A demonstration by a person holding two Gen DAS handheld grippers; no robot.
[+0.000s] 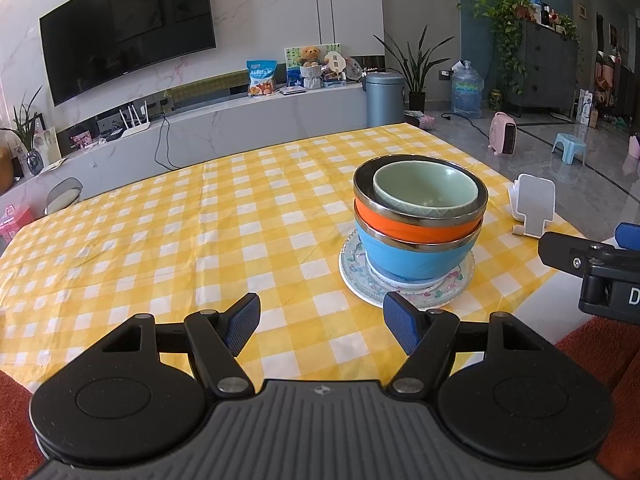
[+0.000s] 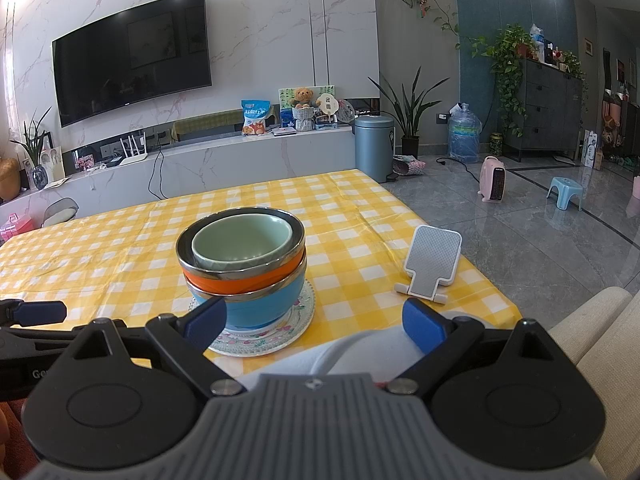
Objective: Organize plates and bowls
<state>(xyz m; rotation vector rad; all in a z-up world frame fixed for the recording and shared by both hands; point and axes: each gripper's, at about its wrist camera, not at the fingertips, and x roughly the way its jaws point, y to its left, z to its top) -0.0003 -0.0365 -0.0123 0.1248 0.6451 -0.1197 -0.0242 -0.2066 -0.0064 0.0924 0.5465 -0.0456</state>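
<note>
A green bowl [image 1: 426, 190] sits nested in an orange bowl [image 1: 416, 230], which sits in a blue bowl [image 1: 416, 258]. The stack stands on a patterned plate [image 1: 406, 290] on the yellow checked tablecloth [image 1: 200, 240]. My left gripper [image 1: 320, 326] is open and empty, near the table's front edge, left of the stack. In the right wrist view the same stack shows green [image 2: 242, 242], orange [image 2: 240, 282], blue [image 2: 260, 306] on the plate [image 2: 262, 334]. My right gripper [image 2: 316, 322] is open and empty, in front of and right of the stack.
A white phone stand [image 2: 430, 266] stands on the table right of the stack; it also shows in the left wrist view [image 1: 534, 206]. The right gripper's side [image 1: 592, 268] shows at the right edge. A red seat [image 1: 600, 348] and a beige one [image 2: 600, 336] border the table.
</note>
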